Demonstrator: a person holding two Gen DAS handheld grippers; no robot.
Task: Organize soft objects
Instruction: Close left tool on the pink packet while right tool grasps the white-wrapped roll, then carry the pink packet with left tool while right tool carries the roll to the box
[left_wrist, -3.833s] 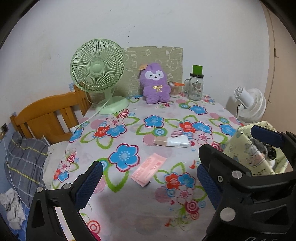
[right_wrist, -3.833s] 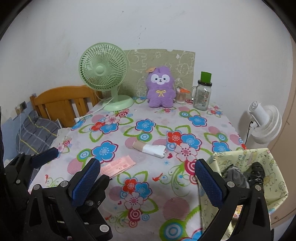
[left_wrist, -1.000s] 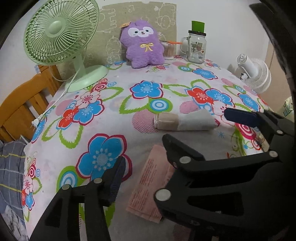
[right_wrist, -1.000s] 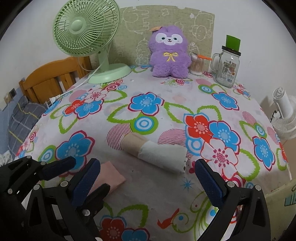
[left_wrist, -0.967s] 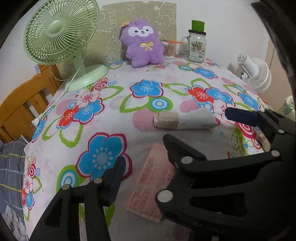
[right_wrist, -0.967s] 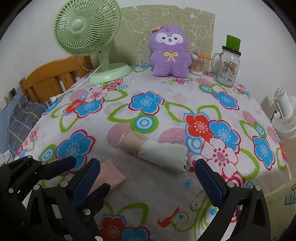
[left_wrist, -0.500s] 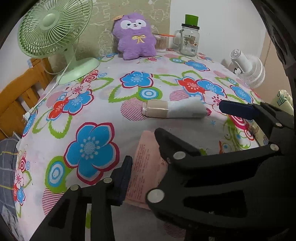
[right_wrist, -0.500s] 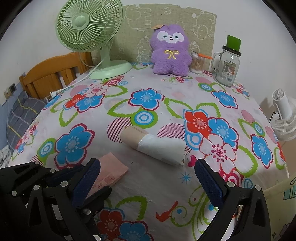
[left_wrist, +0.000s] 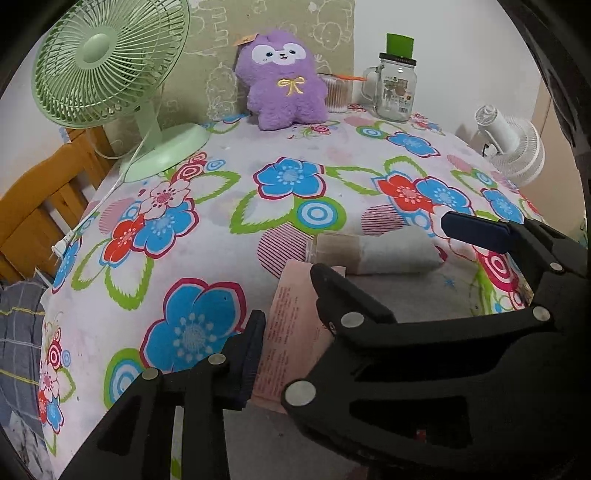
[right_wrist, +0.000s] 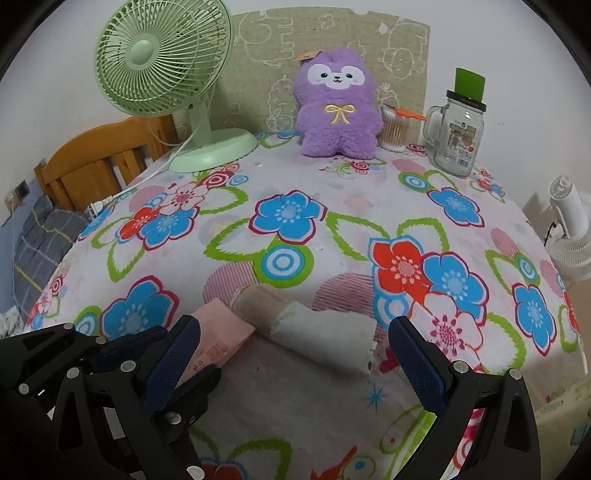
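Observation:
A pink flat packet (left_wrist: 291, 328) lies on the flowered tablecloth (left_wrist: 207, 236) between the fingers of my left gripper (left_wrist: 286, 332), which stands narrowly open around it. The packet also shows in the right wrist view (right_wrist: 218, 332). A rolled white and beige cloth (right_wrist: 314, 328) lies just beyond it, also seen in the left wrist view (left_wrist: 376, 253). My right gripper (right_wrist: 295, 350) is wide open, low over the table, with the roll between its fingers. A purple plush toy (right_wrist: 338, 107) sits upright at the table's back.
A green desk fan (right_wrist: 166, 81) stands back left, its cord trailing off the table edge. A glass mug jar (right_wrist: 460, 129) and a cup of cotton swabs (right_wrist: 395, 129) stand back right. A wooden chair (right_wrist: 99, 162) is at left, a white fan (right_wrist: 572, 229) at right.
Both grippers have moved forward and down toward the table. My left gripper's fingers now straddle the pink packet and have narrowed. The right gripper now brackets the rolled cloth.

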